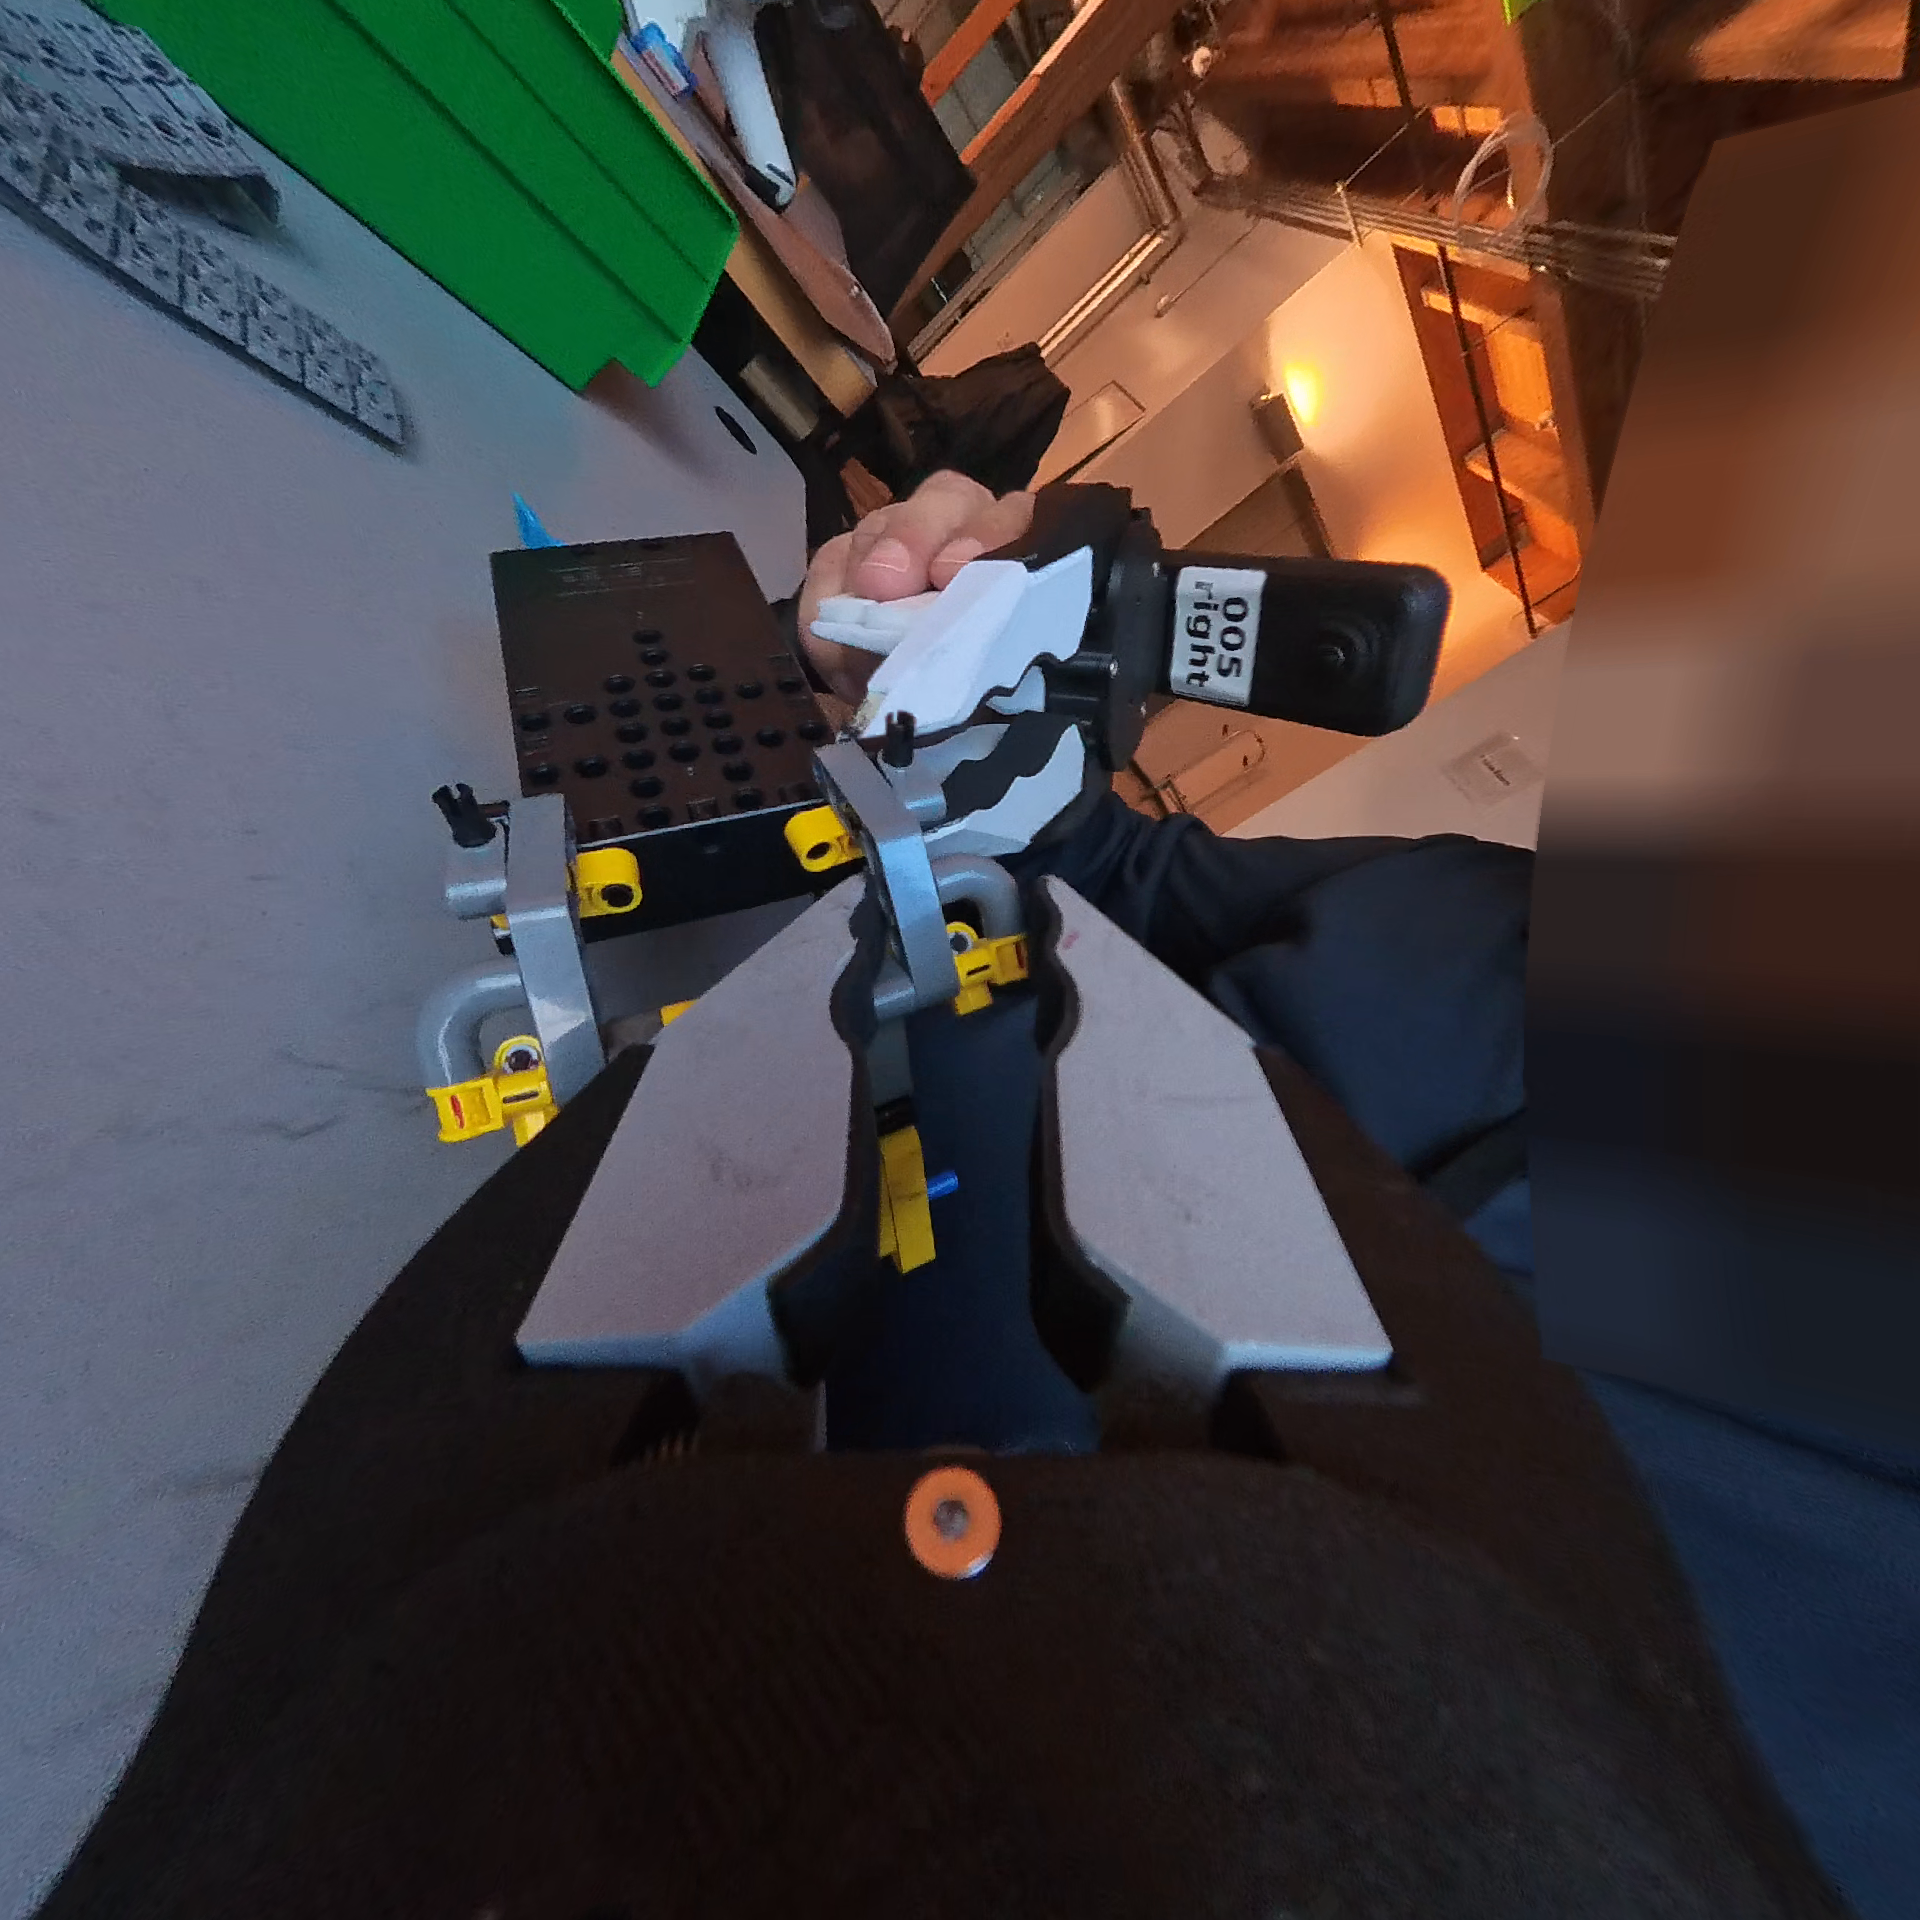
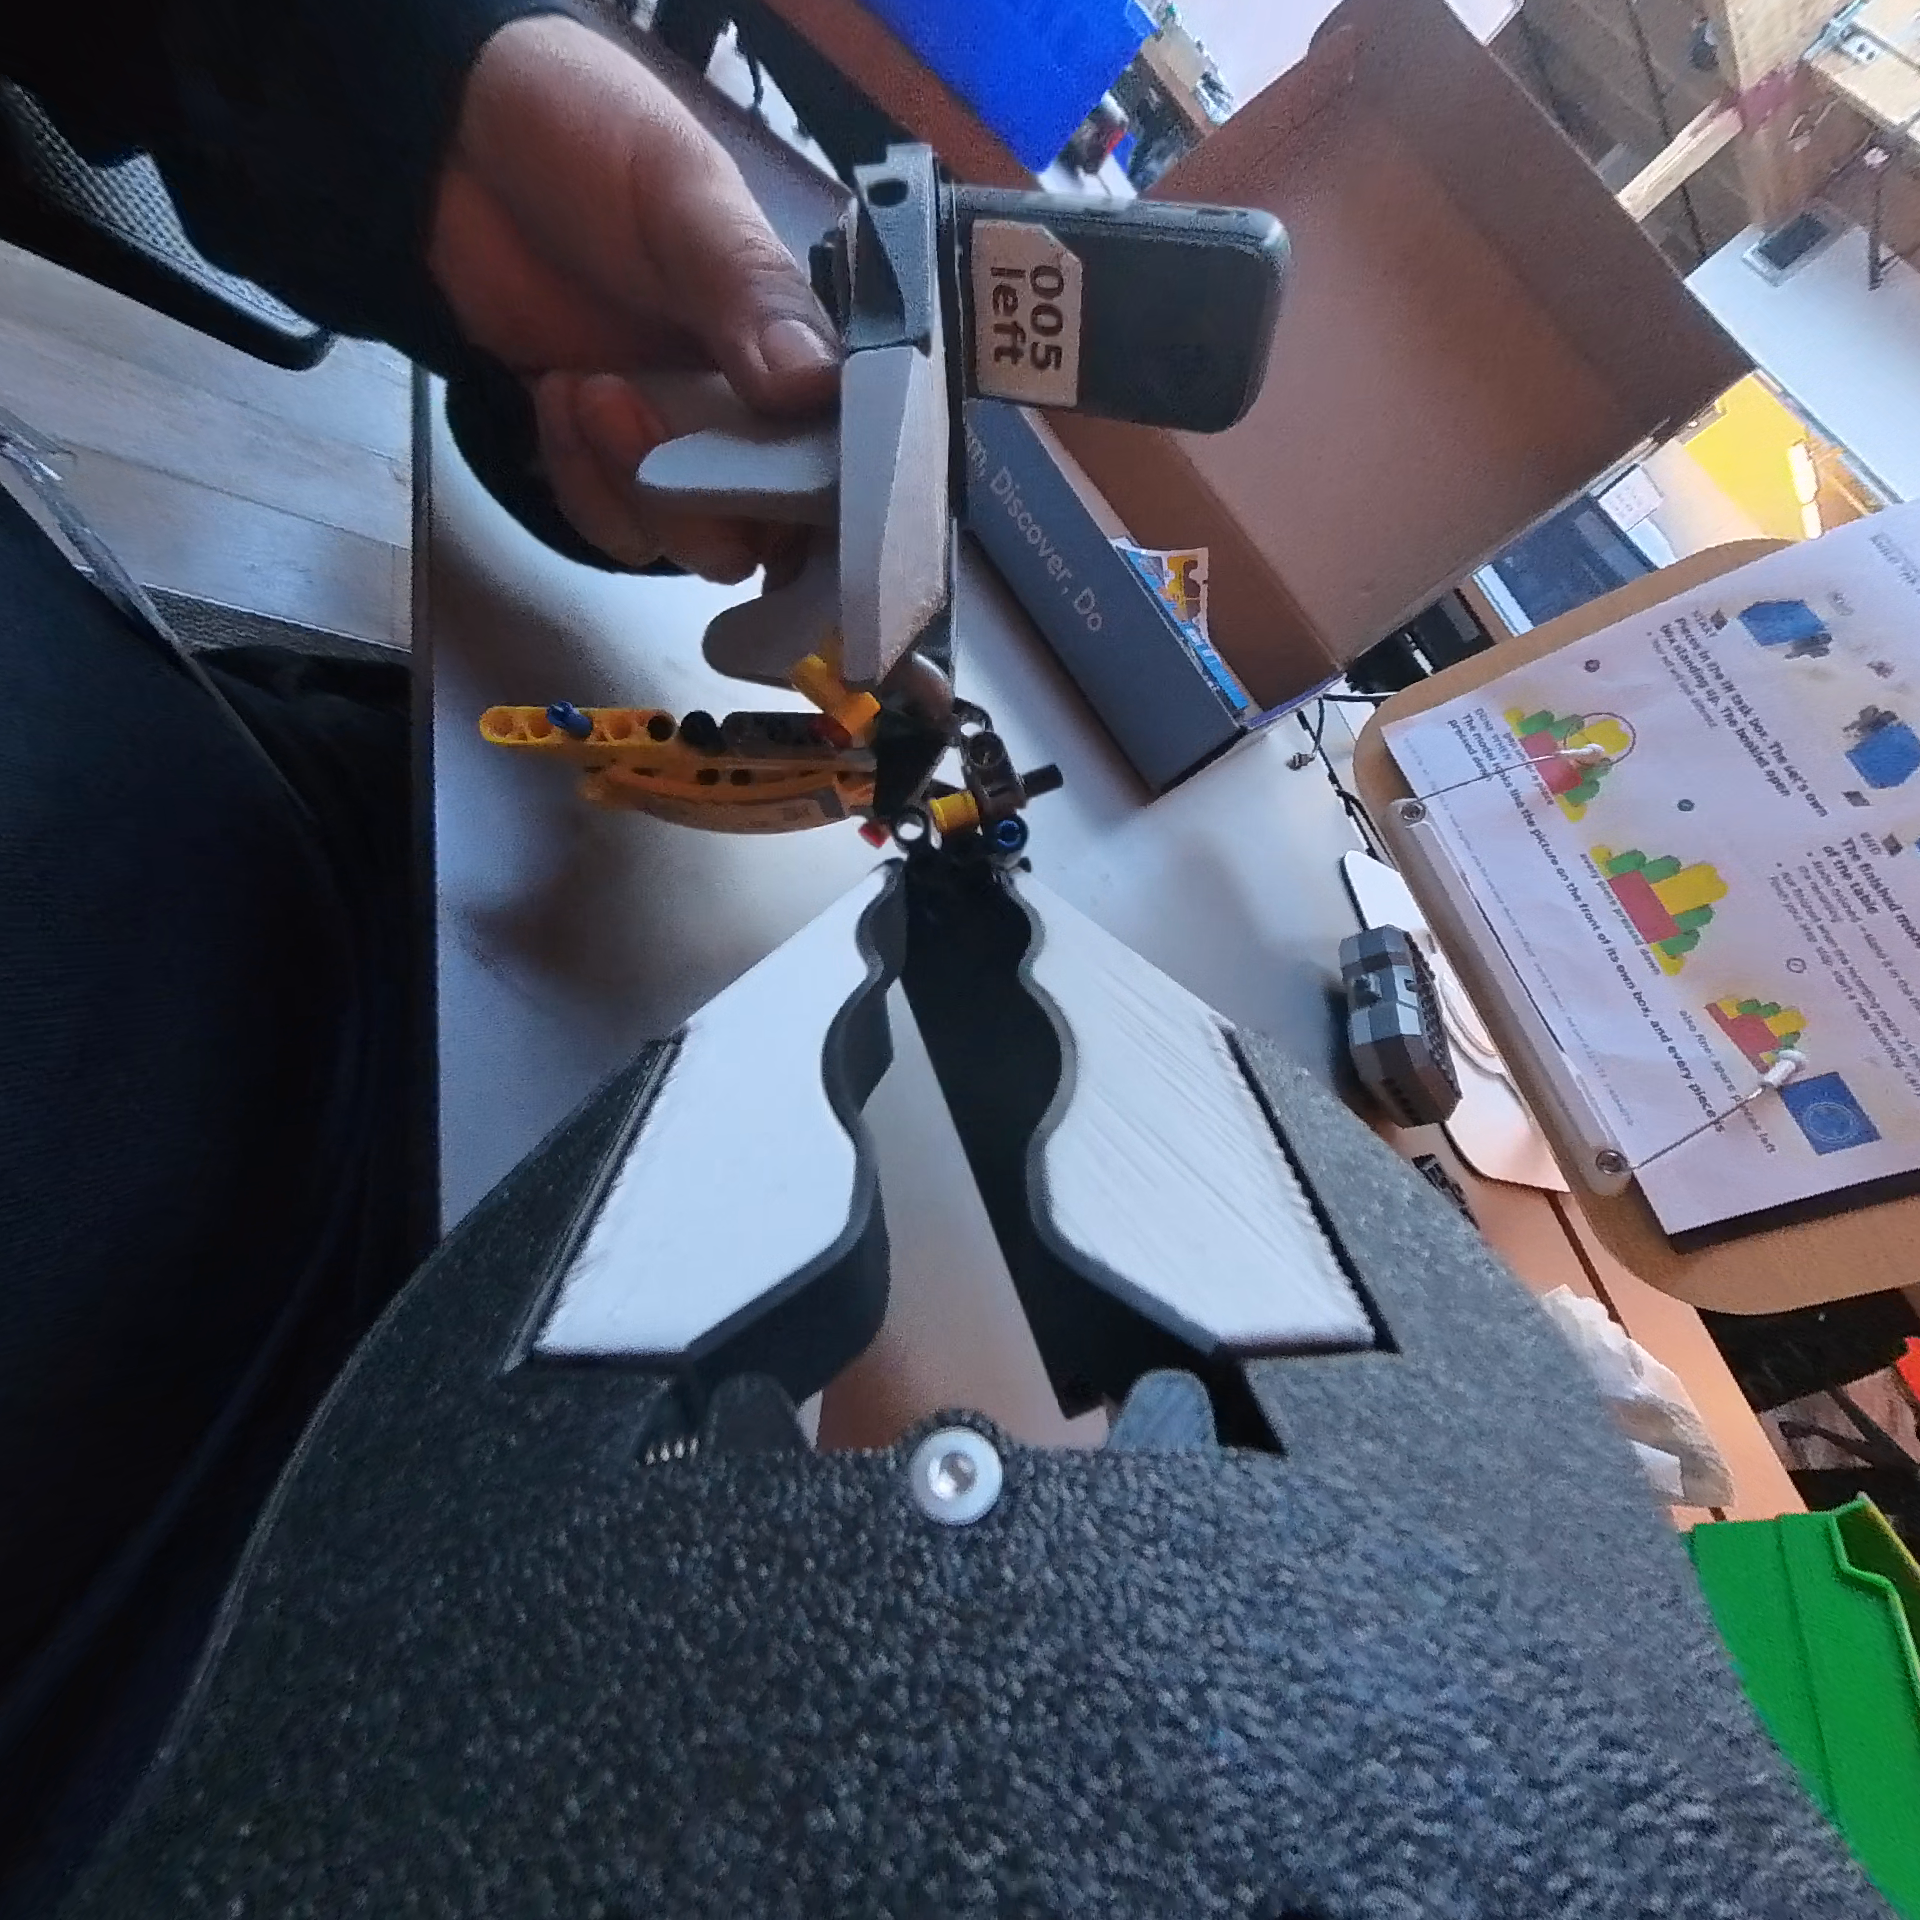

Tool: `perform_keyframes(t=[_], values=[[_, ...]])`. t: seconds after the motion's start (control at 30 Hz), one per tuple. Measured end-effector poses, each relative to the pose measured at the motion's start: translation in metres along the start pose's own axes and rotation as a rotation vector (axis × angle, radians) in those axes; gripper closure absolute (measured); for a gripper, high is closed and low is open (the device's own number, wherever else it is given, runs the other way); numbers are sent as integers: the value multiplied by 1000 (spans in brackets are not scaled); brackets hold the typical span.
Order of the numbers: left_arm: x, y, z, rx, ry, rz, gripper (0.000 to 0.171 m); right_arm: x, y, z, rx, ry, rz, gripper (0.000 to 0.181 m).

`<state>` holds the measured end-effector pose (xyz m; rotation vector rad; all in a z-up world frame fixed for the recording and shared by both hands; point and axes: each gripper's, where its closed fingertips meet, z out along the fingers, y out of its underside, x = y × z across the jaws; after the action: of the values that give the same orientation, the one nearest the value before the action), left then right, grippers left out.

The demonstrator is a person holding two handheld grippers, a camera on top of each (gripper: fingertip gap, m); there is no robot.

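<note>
Holding a beam-and-pin model between both sets of fingers

Pinched at the far end of the left gripper (image 1: 951, 925), the toy construction model (image 1: 582, 904) sits between the grey fingers (image 1: 727, 1122), which are closed on one of its curved grey beams (image 1: 914, 914). A black perforated block (image 1: 649, 717) forms the model's far side, with yellow connectors (image 1: 608, 883) along its lower edge.

The right gripper (image 2: 951, 883) meets the same model from the opposite side. Its white fingers (image 2: 727, 1143) are drawn nearly together, and the tips pinch a small cluster of black and grey pins (image 2: 982, 800). Seen from this side, the model's yellow beams (image 2: 665, 753) stick out sideways, and the whole assembly appears to hang just above the desk (image 2: 644, 935), where it casts a shadow.

A hand (image 2: 623, 291) grips the left gripper's handle. Near the model on the desk lie a dark blue box (image 2: 1091, 603) and a cardboard box (image 2: 1403, 416), with a picture instruction sheet (image 2: 1662, 883) on a board farther off. Green bins (image 1: 416, 156) stand well apart.

Both holds are narrow, on thin parts right at the tips. Judging by that, steady, even pressure and keeping the two grippers aligned would stop the pinned joints from twisting or popping apart.
</note>
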<state>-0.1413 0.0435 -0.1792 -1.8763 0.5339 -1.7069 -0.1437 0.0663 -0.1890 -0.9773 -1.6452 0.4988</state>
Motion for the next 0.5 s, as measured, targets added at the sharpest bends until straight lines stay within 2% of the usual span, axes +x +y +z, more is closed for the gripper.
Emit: perform_keyframes(t=[0.17,0.3,0.37,0.5], values=[[-7,1,-1,11,-17,-2,146,-2,6,4,-32,19,-20,174],[-14,2,-5,-24,-99,70,144,-7,11,9,-60,1,-14,174],[-20,0,-11,-58,-202,167,142,-8,13,12,-53,-18,37,174],[-19,-19,-30,-115,-491,518,132,-2,10,13,-25,-52,145,175]])
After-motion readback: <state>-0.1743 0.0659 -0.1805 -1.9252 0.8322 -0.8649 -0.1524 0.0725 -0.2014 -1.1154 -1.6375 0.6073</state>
